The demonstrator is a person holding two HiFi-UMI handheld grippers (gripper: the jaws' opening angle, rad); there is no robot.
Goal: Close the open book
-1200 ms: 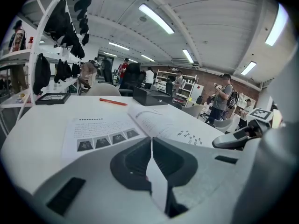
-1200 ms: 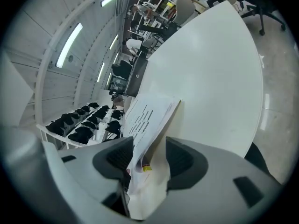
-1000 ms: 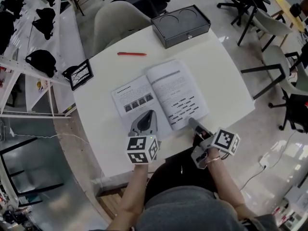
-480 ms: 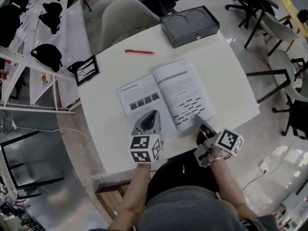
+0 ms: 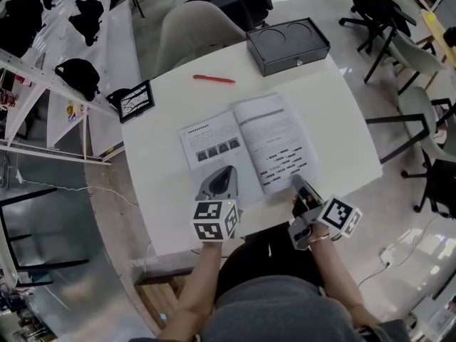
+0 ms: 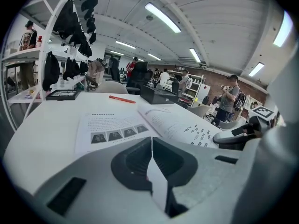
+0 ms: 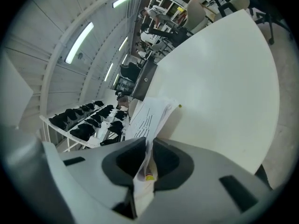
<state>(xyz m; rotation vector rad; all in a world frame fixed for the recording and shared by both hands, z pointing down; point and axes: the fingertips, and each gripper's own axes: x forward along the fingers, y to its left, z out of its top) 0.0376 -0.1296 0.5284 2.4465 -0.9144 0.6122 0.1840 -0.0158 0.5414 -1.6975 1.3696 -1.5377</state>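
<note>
The open book lies flat in the middle of the white table, with printed pages facing up. My left gripper is shut, its tips over the near edge of the left page. My right gripper is at the book's near right corner. Its jaws have just been closing, and they now pinch the edge of the right-hand pages, which lift slightly between them. In the right gripper view the paper runs down between the jaws of the right gripper. The left gripper view also shows the left gripper and the right gripper's fingers.
A black box stands at the table's far edge, a red pen beside it, and a small framed picture at the left corner. Chairs ring the table. A white rack with black items is at the left.
The right gripper's jaws have closed on the near right corner of the pages. The left gripper has stayed where it was on the left page.
</note>
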